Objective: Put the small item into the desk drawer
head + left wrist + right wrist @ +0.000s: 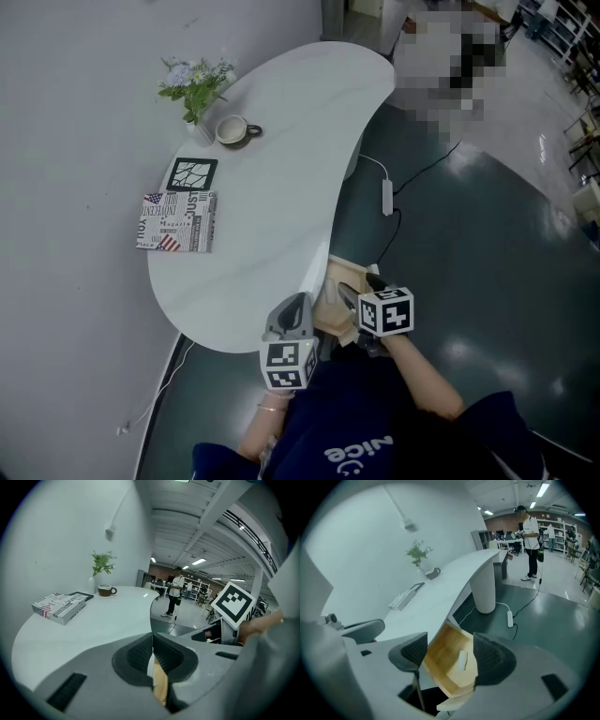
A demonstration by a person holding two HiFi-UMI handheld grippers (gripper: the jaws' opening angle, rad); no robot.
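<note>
The wooden drawer stands pulled out from under the white desk, near the desk's front end. A small white oblong item lies on the drawer's floor. My right gripper hovers over the drawer with its jaws open, and the item lies free below them. In the head view the right gripper is above the drawer. My left gripper rests at the desk's edge just left of the drawer. Its jaws are shut with nothing seen between the pads.
On the desk's far left lie a printed book, a black patterned tile, a cup and a vase of greenery. A power strip and cable lie on the dark floor by the desk's pillar. A person stands far off.
</note>
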